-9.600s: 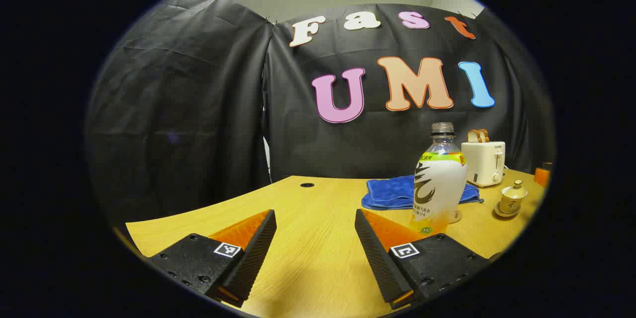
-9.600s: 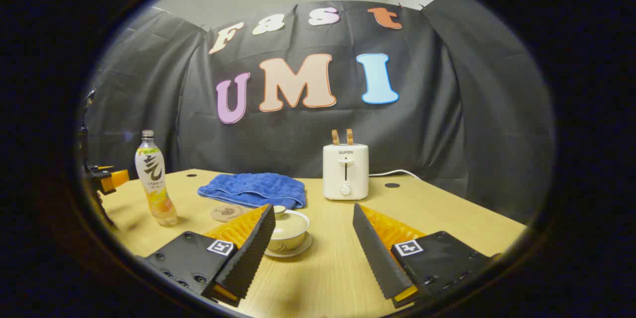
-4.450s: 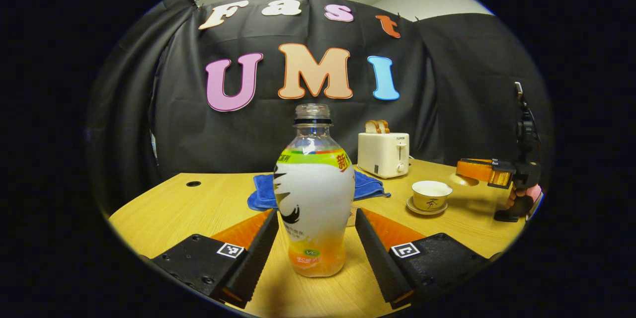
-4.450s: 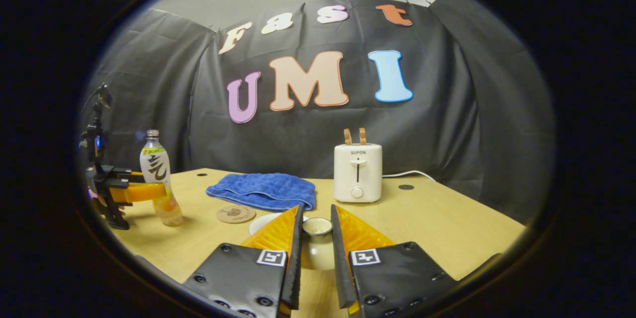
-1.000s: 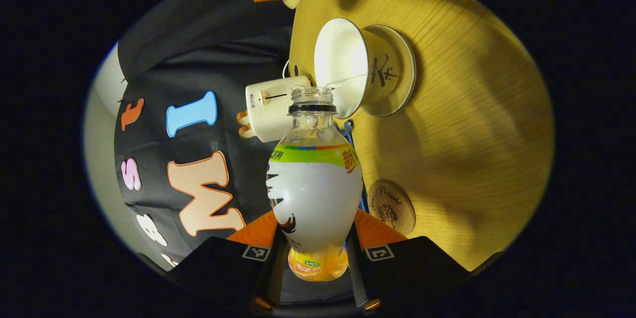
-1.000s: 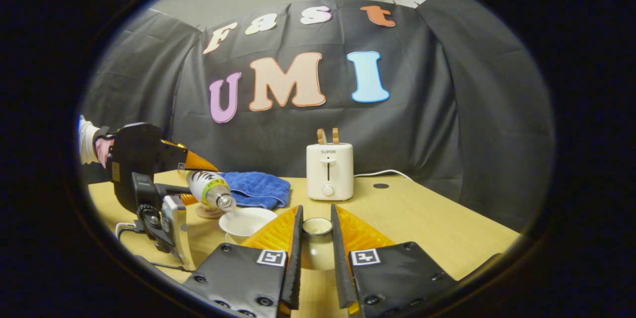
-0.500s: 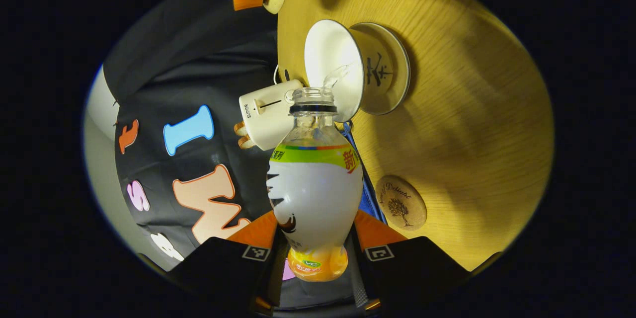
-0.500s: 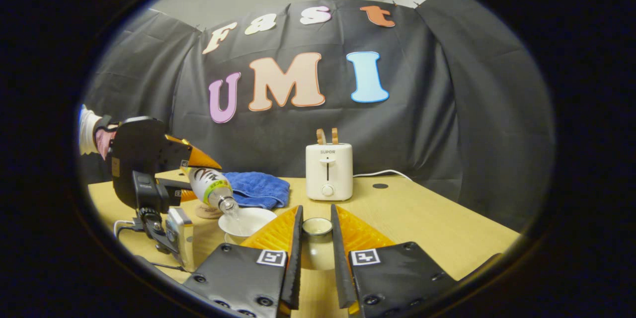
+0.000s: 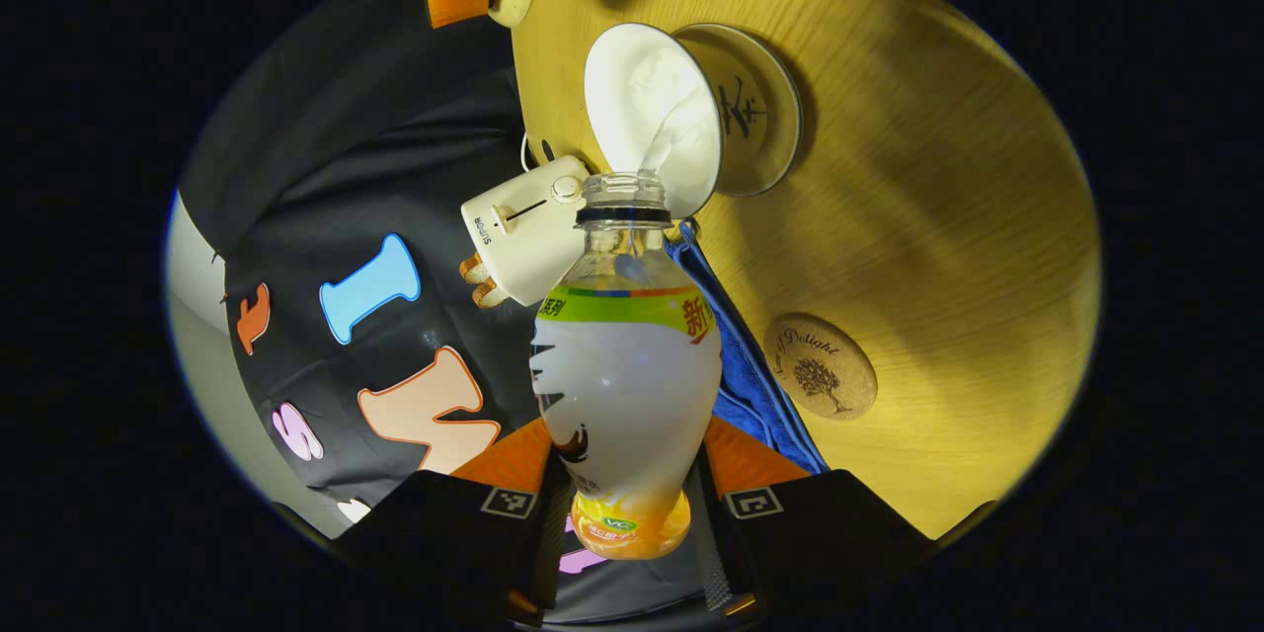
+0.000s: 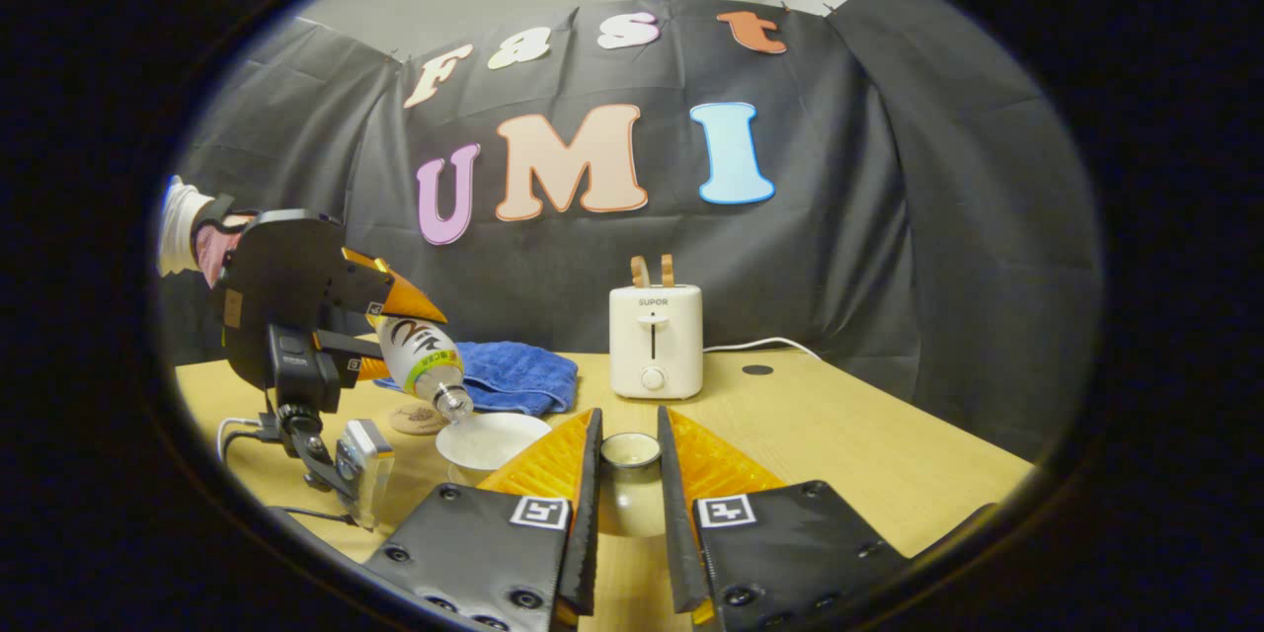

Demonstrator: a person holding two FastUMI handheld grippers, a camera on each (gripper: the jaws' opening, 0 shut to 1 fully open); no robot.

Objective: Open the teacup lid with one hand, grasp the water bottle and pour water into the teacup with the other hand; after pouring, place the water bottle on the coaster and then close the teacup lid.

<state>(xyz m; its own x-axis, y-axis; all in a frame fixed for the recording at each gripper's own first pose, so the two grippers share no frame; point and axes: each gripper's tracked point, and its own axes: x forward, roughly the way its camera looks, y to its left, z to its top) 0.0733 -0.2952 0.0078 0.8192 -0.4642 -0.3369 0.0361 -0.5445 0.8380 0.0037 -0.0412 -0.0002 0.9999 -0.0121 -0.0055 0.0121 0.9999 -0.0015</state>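
Note:
My left gripper (image 9: 624, 504) is shut on the water bottle (image 9: 626, 385), which is tipped steeply with its open neck over the white teacup (image 9: 657, 118). Water runs from the neck into the cup. In the right gripper view the same bottle (image 10: 421, 354) slants down above the teacup (image 10: 491, 438), held by the left gripper (image 10: 380, 308). My right gripper (image 10: 628, 474) is shut on the teacup lid (image 10: 630, 451), held off to the right of the cup. The round cork coaster (image 9: 820, 379) lies on the table beside the blue towel.
A white toaster (image 10: 655, 341) with bread stands at the back of the wooden table (image 10: 869, 434). A blue towel (image 10: 518, 376) lies behind the cup. A sleeved hand (image 10: 188, 242) holds the left gripper. A cable runs from the toaster to the right.
The left gripper has tilted the bottle further and risen a little, and the stream into the cup has grown. The right gripper holds the lid still.

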